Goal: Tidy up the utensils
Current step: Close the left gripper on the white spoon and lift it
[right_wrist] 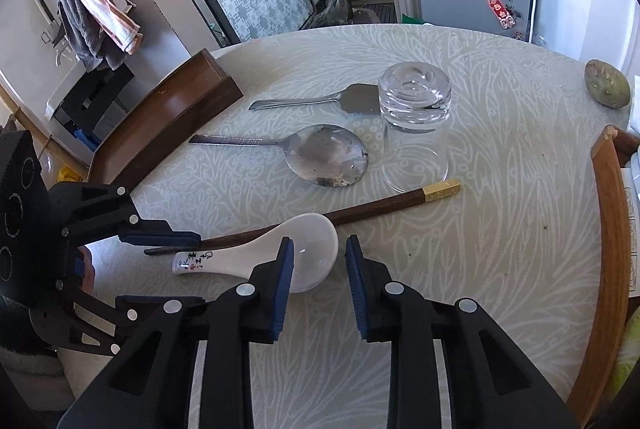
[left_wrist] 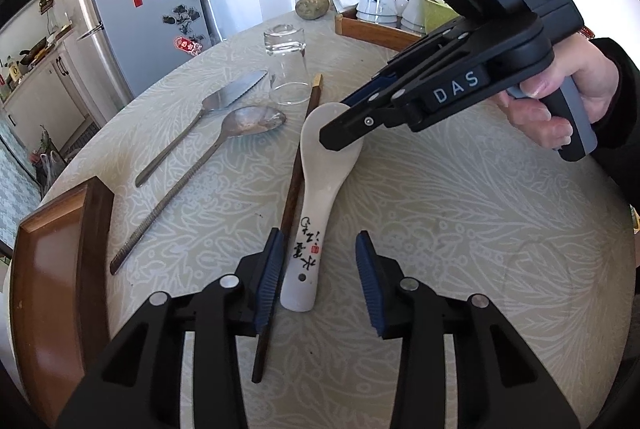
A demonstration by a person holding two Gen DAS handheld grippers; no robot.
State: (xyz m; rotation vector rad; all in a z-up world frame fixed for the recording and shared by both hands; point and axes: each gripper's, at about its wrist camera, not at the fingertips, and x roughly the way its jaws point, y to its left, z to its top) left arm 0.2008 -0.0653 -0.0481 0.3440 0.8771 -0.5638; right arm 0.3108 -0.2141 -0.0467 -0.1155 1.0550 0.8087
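Note:
A white ceramic spoon (left_wrist: 320,189) with black writing lies on the table beside a dark wooden chopstick (left_wrist: 296,165). My left gripper (left_wrist: 318,269) is open, its fingers either side of the spoon's handle end. My right gripper (right_wrist: 318,269) is open over the spoon's bowl (right_wrist: 316,249); it shows in the left wrist view (left_wrist: 340,133). A metal spoon (right_wrist: 320,155), a serrated metal server (right_wrist: 320,99) and an upside-down glass (right_wrist: 416,125) lie beyond. The left gripper also shows in the right wrist view (right_wrist: 160,269).
A dark wooden tray (left_wrist: 60,269) sits at the table's left edge, also seen in the right wrist view (right_wrist: 160,117). Another wooden tray (left_wrist: 372,29) holds cups at the back. A potato-like stone (right_wrist: 606,89) lies near the fridge (left_wrist: 132,9).

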